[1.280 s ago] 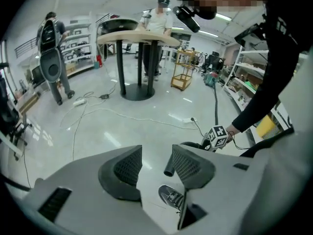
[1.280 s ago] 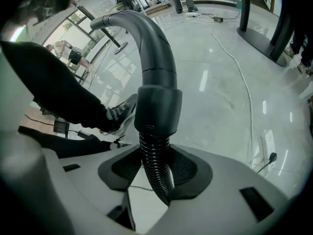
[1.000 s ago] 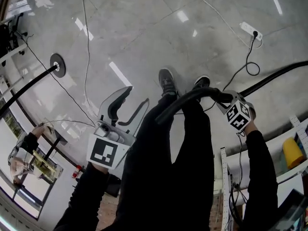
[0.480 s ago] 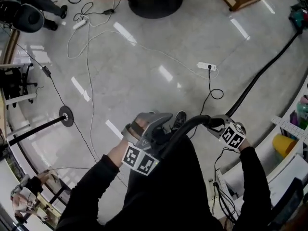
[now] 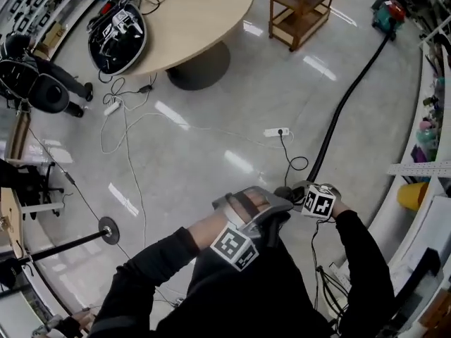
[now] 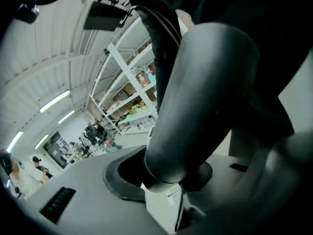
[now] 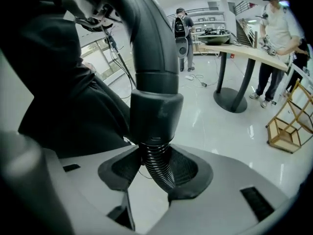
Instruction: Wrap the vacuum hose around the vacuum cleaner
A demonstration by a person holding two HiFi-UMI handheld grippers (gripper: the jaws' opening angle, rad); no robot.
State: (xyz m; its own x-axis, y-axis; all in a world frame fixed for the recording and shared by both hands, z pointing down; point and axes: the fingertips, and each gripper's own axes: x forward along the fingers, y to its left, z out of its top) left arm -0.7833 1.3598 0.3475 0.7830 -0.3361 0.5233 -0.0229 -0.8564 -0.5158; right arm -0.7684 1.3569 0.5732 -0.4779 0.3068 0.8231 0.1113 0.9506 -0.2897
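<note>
The black vacuum hose [image 5: 343, 108] runs across the floor from the small vacuum cleaner [image 5: 387, 11] at the far right up to my hands. My right gripper [image 5: 299, 192] is shut on the ribbed hose [image 7: 159, 169] just below its grey cuff [image 7: 155, 114]. My left gripper [image 5: 273, 211] sits right beside it. Its jaws have just been closing with the smooth dark handle tube [image 6: 195, 102] between them, and the pads now press on that tube. In the left gripper view the tube fills the space around the left gripper [image 6: 168, 180].
A round beige table [image 5: 204, 9] with a black dish of gear [image 5: 117, 29] stands at the back. A wooden shelf cart [image 5: 299, 4] is beside it. A power strip [image 5: 276, 132], loose cables and a stand base [image 5: 108, 229] lie on the floor. Shelving [image 5: 423, 169] lines the right.
Both grippers have come up. The left gripper swung from the lower left across to the hose handle beside the right gripper, rolled over and closed on the tube. The head view tilted towards the room.
</note>
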